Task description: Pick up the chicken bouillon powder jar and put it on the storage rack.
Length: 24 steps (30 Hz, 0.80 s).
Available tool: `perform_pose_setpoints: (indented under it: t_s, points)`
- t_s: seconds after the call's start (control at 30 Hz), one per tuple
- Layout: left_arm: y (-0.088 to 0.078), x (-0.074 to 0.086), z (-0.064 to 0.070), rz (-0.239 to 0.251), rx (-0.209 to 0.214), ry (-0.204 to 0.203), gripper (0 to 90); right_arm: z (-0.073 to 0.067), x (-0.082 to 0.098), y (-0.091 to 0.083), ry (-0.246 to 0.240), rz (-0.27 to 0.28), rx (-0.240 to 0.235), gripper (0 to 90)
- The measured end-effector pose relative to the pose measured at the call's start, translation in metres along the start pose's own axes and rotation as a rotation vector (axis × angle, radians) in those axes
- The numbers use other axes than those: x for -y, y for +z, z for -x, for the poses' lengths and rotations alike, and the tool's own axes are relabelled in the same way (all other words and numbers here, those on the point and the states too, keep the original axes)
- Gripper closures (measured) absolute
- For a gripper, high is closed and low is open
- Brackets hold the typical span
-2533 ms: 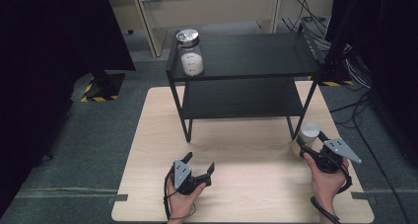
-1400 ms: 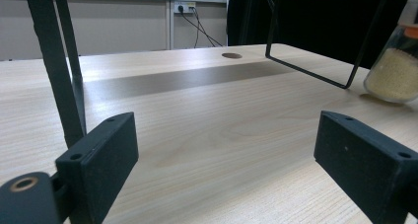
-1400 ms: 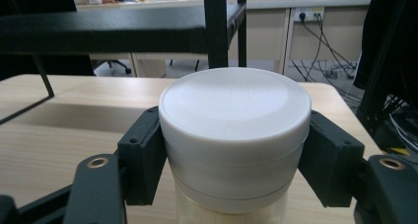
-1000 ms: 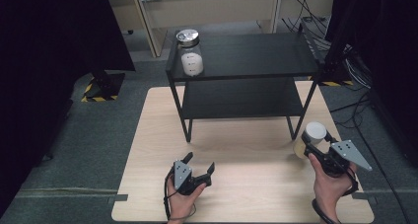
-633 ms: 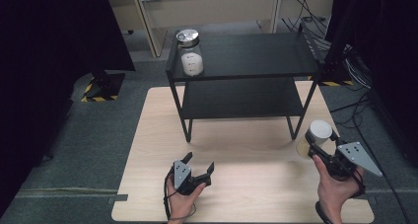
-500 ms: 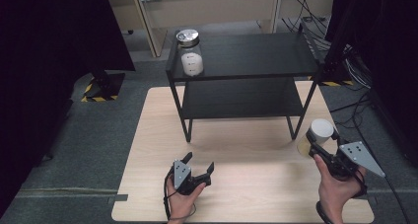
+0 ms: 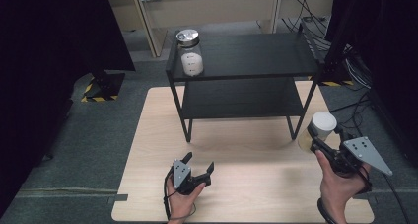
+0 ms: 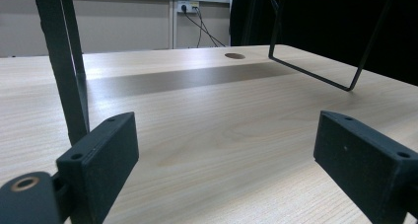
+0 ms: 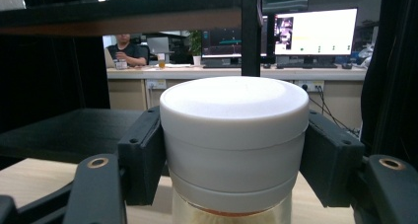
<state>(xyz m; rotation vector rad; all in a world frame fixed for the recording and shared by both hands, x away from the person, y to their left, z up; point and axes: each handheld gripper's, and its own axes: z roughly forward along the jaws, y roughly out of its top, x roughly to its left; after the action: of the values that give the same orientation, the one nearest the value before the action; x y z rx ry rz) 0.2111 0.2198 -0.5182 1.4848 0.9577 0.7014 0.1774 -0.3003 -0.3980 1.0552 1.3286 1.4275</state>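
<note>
Jar (image 7: pixel 319 131) with the white lid (image 9: pixel 233 106) sits between the jaws of our right gripper (image 7: pixel 329 144), which close on the lid from both sides; in the right gripper view both pads press against the lid's wall, and the clear glass below shows yellowish. In the high view we hold it near the right edge of the table (image 7: pixel 148 135), just beside the right front leg of the shelf (image 7: pixel 246 61). We cannot tell whether the jar's base touches the wood or hangs just above it.

Our left gripper (image 7: pixel 197 168) rests low at the front of the table, near the middle, in our left hand (image 7: pixel 183 200). Its jaws stand wide apart with nothing between them; in the left gripper view we see bare wood between the two pads (image 8: pixel 101 155), with a shelf leg rising just behind the left one.

On the top board of the shelf, at its left front corner, stands a second jar (image 7: pixel 190 51) with a metal lid and white contents.
</note>
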Motion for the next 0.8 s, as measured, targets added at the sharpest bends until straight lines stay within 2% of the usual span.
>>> perform_pose_setpoints:
  t_s: [0.8]
  points:
    - [0.000, 0.000, 0.000, 0.000, -0.001, -0.004, 9.4, -0.017, -0.028, 0.010, -0.008, 0.094, -0.038, 33.8]
